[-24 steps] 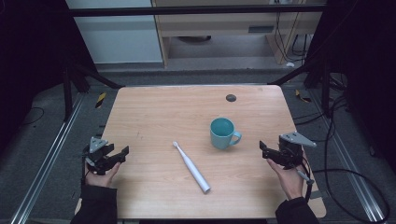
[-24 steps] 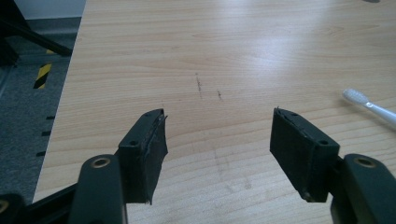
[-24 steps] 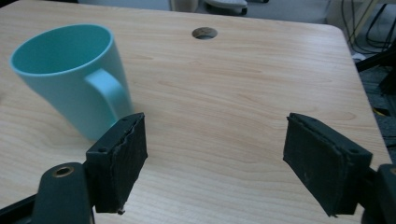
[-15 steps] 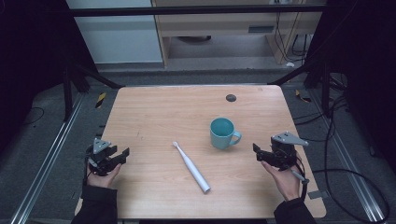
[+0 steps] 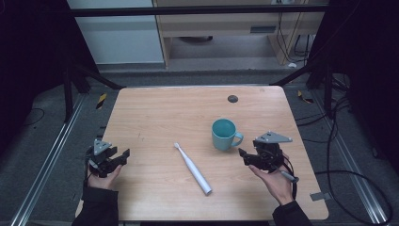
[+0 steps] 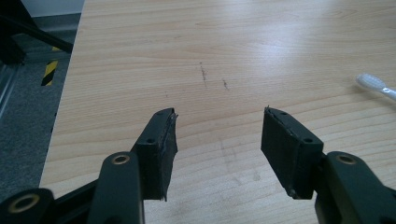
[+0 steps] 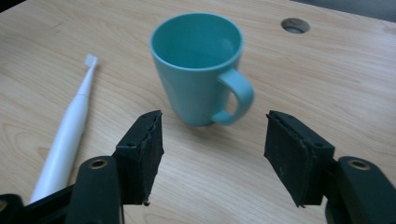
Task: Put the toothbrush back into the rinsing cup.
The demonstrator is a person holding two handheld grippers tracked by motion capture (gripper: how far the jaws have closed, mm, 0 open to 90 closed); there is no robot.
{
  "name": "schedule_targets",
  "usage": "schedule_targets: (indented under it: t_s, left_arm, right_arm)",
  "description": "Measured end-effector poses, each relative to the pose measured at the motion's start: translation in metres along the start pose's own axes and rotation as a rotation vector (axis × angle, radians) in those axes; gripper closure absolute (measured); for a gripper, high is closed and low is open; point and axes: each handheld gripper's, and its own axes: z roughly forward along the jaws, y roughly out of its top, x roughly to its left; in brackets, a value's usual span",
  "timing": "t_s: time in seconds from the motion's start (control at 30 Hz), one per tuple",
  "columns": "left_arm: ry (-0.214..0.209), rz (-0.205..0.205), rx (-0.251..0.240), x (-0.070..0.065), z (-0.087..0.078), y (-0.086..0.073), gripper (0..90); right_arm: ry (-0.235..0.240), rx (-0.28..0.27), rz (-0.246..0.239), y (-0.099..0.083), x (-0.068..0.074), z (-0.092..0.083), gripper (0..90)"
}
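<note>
Right hand-held gripper (image 5: 245, 156) hovers with its black jaws spread wide and empty, pointed at the teal ceramic mug (image 5: 224, 134) standing upright just beyond them at 11 o'clock, handle turned toward the gripper. Nothing looks handled yet, so any job appears unstarted. Left gripper (image 5: 123, 156) sits at the table's 8 o'clock edge, likewise wide open and empty. Between them lies a white electric toothbrush (image 5: 193, 168), flat on the pale wooden table (image 5: 155, 113). Nothing blocks the mug.
</note>
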Motion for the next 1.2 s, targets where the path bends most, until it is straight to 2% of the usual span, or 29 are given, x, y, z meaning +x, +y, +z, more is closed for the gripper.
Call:
schedule_targets:
  t_s: [0.13,0.27,0.47,0.63,0.8,1.2]
  left_arm:
    - [-0.004,-0.012,-0.014,0.002,-0.002,0.001,44.9]
    - [-0.008,-0.002,0.012,0.002,0.001,0.001,42.0]
    - [-0.011,-0.005,0.008,0.004,0.0,0.002,40.2]
    - [-0.014,0.006,0.021,0.003,0.002,0.001,38.9]
    - [-0.022,0.003,0.031,0.004,0.003,0.001,36.9]
    - [-0.031,0.003,0.036,0.004,0.004,0.0,36.7]
  right_arm:
    - [0.029,0.021,-0.022,0.007,0.013,0.002,41.9]
    - [0.047,0.049,-0.043,0.01,0.025,0.005,45.1]
    - [0.085,0.098,-0.065,0.016,0.04,0.01,48.9]
    - [0.104,0.12,-0.084,0.022,0.05,0.015,51.3]
    - [0.119,0.143,-0.088,0.024,0.057,0.019,54.1]
    - [0.156,0.186,-0.133,0.028,0.079,0.033,56.7]
